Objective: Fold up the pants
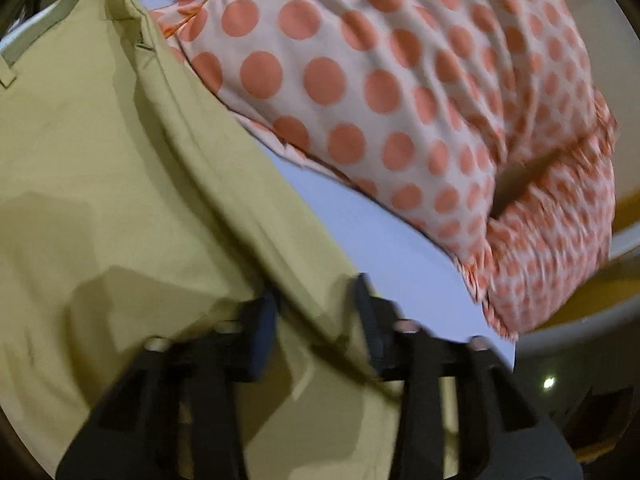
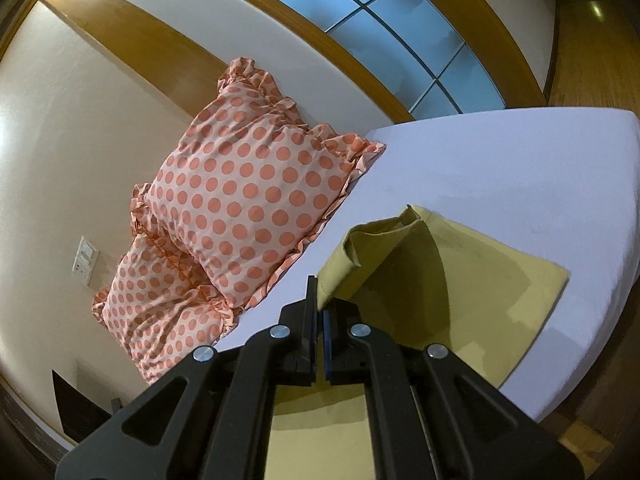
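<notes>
While the olive-yellow pants [image 2: 460, 264] are lying part-folded on the near side of the white bed sheet [image 2: 520, 168], the right gripper [image 2: 320, 312] is pinching a raised edge, jaws nearly closed. The left gripper [image 1: 316, 312] is straddling a fold, jaws apart (grip uncertain). Both should carry their edges level, clear of the polka-dot pillows [image 2: 248, 204] to the left.

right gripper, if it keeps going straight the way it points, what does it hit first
Most likely the polka-dot pillows against the wall. The right gripper, jaws shut on the pants, points over bare bed sheet toward them; nothing else seems to stand between, though depth is hard to judge.
</notes>
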The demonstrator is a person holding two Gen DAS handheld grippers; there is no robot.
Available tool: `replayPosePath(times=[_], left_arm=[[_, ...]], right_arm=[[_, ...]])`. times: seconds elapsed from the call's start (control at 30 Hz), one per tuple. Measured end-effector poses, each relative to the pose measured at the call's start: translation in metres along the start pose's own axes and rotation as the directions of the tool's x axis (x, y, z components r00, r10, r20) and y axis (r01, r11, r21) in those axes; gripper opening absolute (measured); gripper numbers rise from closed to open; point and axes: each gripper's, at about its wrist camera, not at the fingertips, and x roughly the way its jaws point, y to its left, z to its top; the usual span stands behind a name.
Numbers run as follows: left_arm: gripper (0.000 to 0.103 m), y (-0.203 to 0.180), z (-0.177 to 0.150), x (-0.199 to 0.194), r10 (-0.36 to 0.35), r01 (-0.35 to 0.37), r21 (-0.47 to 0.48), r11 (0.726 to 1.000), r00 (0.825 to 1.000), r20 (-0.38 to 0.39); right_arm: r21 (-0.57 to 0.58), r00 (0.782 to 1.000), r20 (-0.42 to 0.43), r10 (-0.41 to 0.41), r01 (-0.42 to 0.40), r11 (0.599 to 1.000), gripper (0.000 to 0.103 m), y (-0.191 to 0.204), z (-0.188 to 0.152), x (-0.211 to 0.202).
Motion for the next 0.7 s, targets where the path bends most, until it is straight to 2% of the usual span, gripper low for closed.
replayPosePath(times=[0.03,0.1,0.2,0.27,0.37,0.5,0.63,0.7], left_arm=[[0.004,0.001,0.003,-0.002,-0.016,0.016,-0.009,1.0,1.0,0.011],[0.004,-0.001,0.001,-0.017,-0.04,0.039,0.016,0.999,0.998,0.044],[0.004,-0.012,-0.032,-0.073,-0.071,0.052,0.135,0.99,0.988,0.137],[0.004,-0.011,-0.075,-0.117,-0.105,0.065,0.209,0.976,0.976,0.19],[0.005,0.007,-0.147,-0.158,-0.101,0.035,0.272,0.962,0.967,0.233],[0.005,0.057,-0.219,-0.173,-0.127,0.083,0.204,0.976,0.968,0.217],[0.005,0.086,-0.253,-0.171,-0.122,0.087,0.152,0.985,0.964,0.238],[0.007,0.098,-0.26,-0.169,-0.126,0.098,0.129,0.987,0.965,0.229]], right_arm=[[-0.004,1.0,0.0,0.001,-0.001,1.0,0.002,0.001,0.001,0.002],[-0.01,1.0,0.004,0.003,-0.003,1.0,0.002,0.001,0.004,0.006],[-0.012,0.999,0.043,0.005,-0.004,1.0,0.002,-0.002,0.01,-0.003],[-0.015,0.997,0.075,-0.005,0.006,1.0,0.002,-0.008,0.012,-0.016],[-0.023,0.995,0.09,-0.053,0.055,0.998,0.002,-0.021,0.008,-0.029],[-0.004,0.991,0.052,-0.125,0.126,0.992,0.002,-0.045,-0.003,-0.029],[-0.05,0.982,0.048,-0.184,0.186,0.981,0.002,-0.049,-0.01,-0.03],[-0.074,0.975,0.045,-0.215,0.218,0.973,0.011,-0.047,-0.011,-0.032]])
